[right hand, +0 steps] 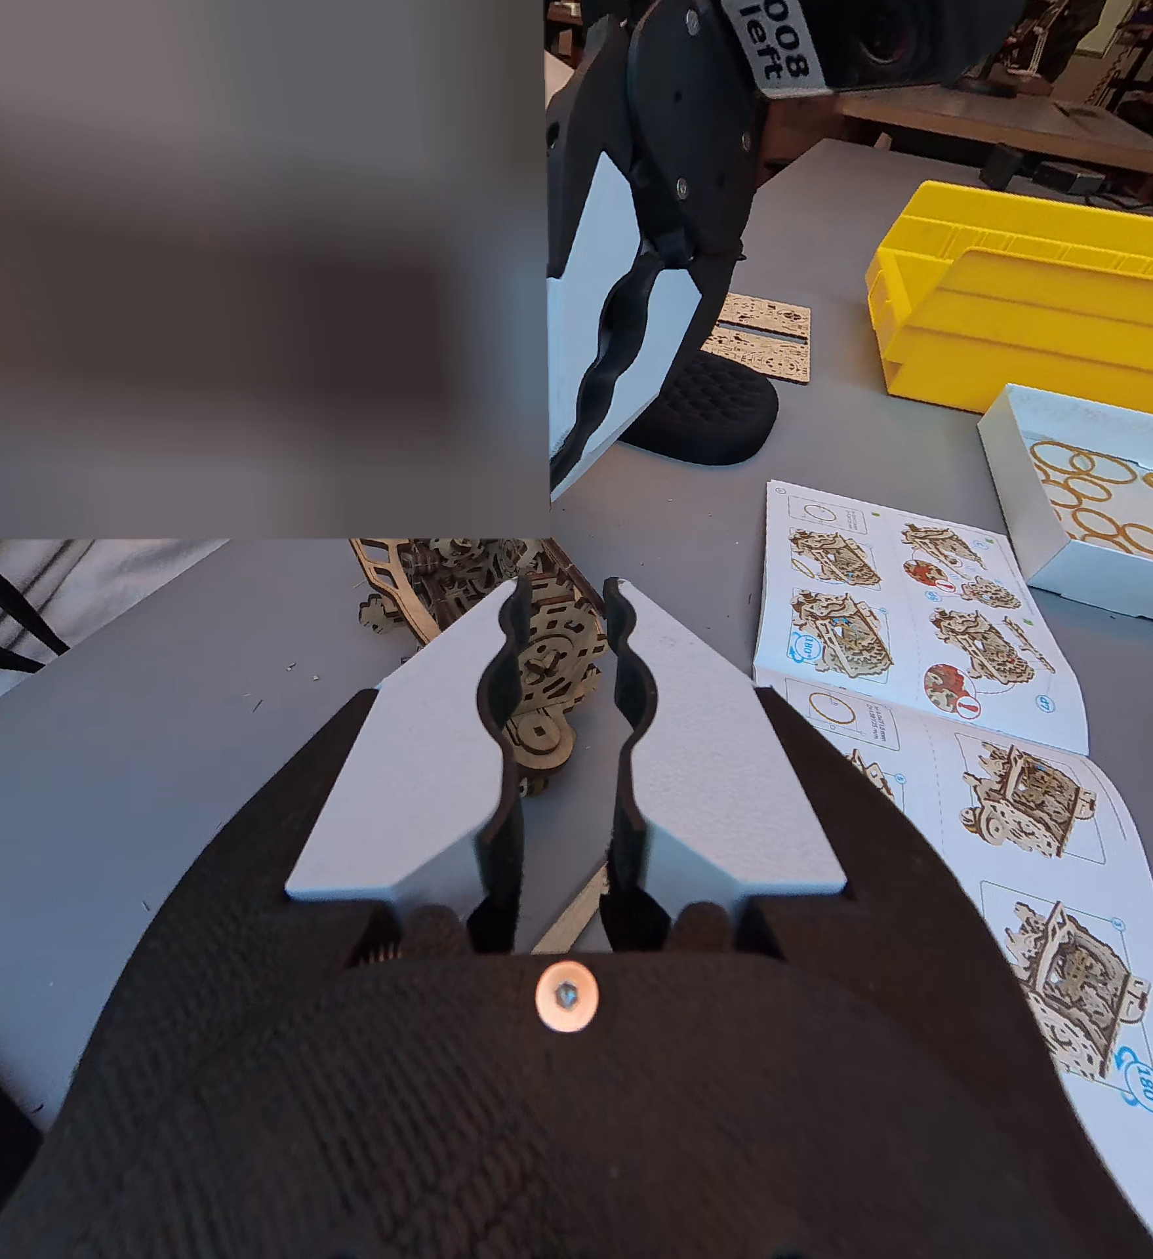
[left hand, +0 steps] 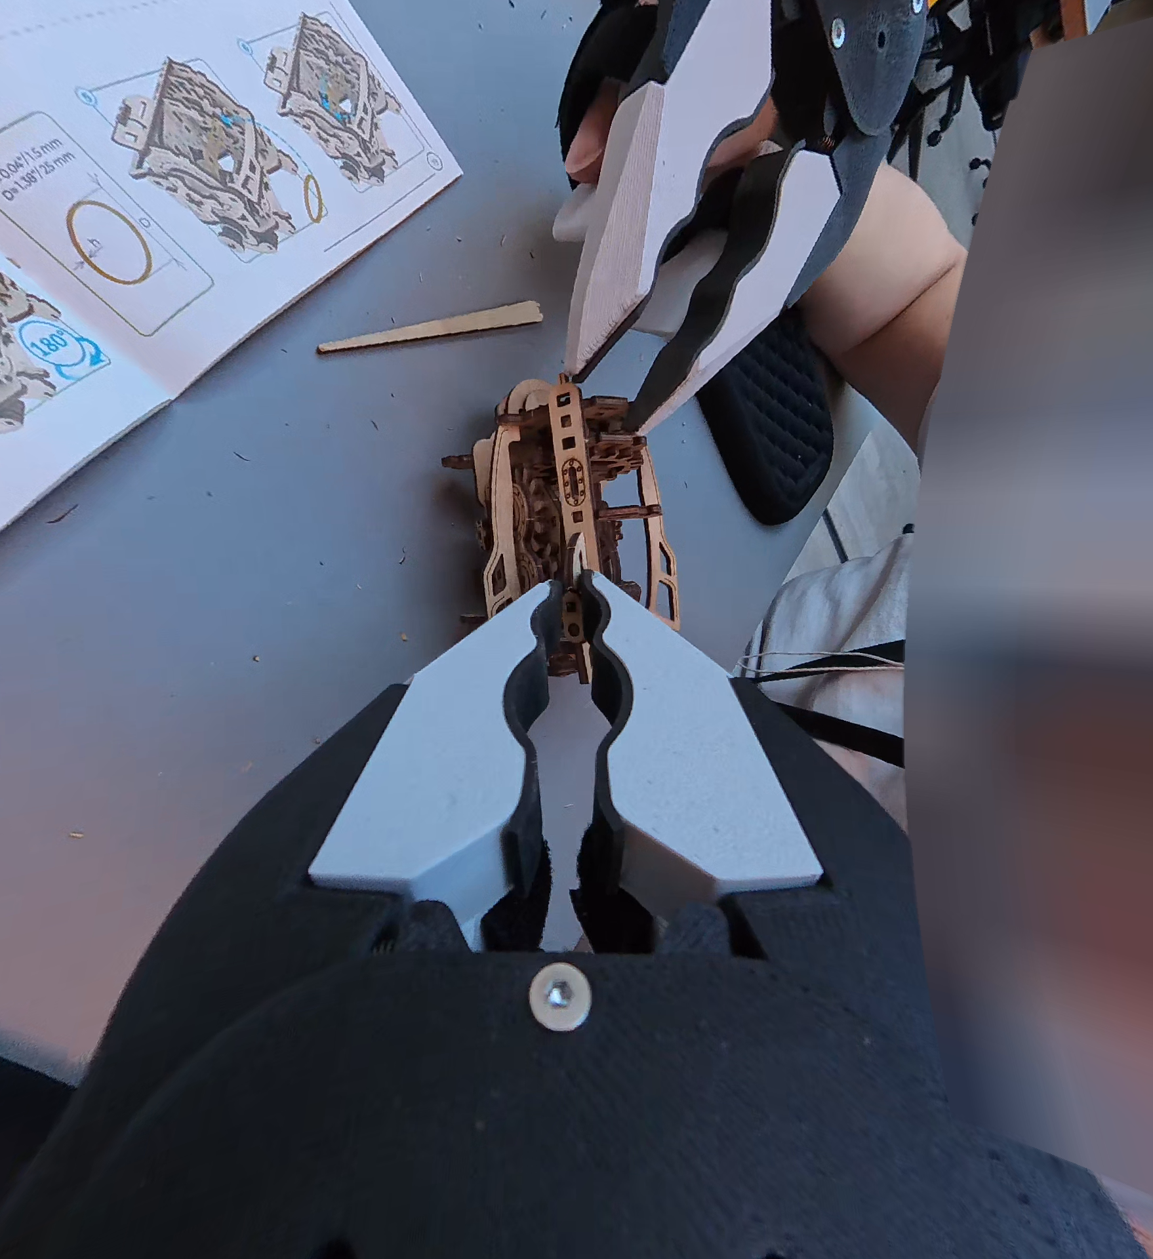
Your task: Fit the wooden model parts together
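On grey surface (left hand: 219, 613), mid-assembly, wooden model (left hand: 570, 504) between both tools.
Left tool (left hand: 568, 586) pinching model's near end, long axis running straight ahead; right tool (right hand: 563, 593) spread, tips at far end, likely placed to press parts home.

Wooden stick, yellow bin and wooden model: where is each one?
wooden stick (left hand: 431, 328), left wrist view, mid-length.
yellow bin (right hand: 1037, 320), right wrist view, front wall.
wooden model (left hand: 570, 477), left wrist view, central upright strip.
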Available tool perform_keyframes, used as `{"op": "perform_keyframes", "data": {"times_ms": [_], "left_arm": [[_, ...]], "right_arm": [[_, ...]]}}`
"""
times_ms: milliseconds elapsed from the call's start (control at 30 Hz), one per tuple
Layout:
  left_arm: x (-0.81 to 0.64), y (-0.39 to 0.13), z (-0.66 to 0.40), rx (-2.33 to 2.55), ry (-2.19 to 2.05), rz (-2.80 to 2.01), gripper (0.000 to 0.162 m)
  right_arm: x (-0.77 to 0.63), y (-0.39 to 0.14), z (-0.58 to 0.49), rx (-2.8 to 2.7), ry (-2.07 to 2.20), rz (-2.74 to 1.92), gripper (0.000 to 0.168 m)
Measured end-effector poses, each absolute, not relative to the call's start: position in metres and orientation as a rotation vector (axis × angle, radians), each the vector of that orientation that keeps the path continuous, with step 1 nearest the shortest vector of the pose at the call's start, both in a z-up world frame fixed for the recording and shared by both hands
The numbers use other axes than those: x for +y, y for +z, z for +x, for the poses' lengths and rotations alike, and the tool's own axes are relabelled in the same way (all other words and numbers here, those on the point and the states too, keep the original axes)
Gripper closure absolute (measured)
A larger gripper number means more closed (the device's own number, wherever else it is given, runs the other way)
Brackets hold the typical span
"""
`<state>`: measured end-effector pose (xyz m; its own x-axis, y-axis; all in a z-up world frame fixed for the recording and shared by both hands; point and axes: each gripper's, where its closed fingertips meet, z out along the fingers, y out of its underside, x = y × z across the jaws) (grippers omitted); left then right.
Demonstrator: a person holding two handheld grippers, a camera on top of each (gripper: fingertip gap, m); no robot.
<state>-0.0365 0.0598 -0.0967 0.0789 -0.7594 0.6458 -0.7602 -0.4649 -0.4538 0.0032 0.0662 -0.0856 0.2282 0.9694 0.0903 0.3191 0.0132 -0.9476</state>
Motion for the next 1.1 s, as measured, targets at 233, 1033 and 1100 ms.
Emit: {"op": "perform_keyframes", "data": {"times_ms": [233, 1033, 1100], "left_arm": [[0.060, -0.099, -0.037, -1.794, 1.370, 2.279, 0.159], [0.059, -0.099, -0.033, -2.004, 1.394, 2.206, 0.159], [0.060, -0.099, -0.033, -2.002, 1.409, 2.209, 0.159]], "right_arm": [[0.066, -0.086, 0.003, -1.266, 0.840, -1.512, 0.146], [0.062, -0.095, 0.000, -1.144, 1.269, -1.830, 0.127], [0.059, -0.101, -0.003, -1.143, 1.307, -1.883, 0.129]]}}
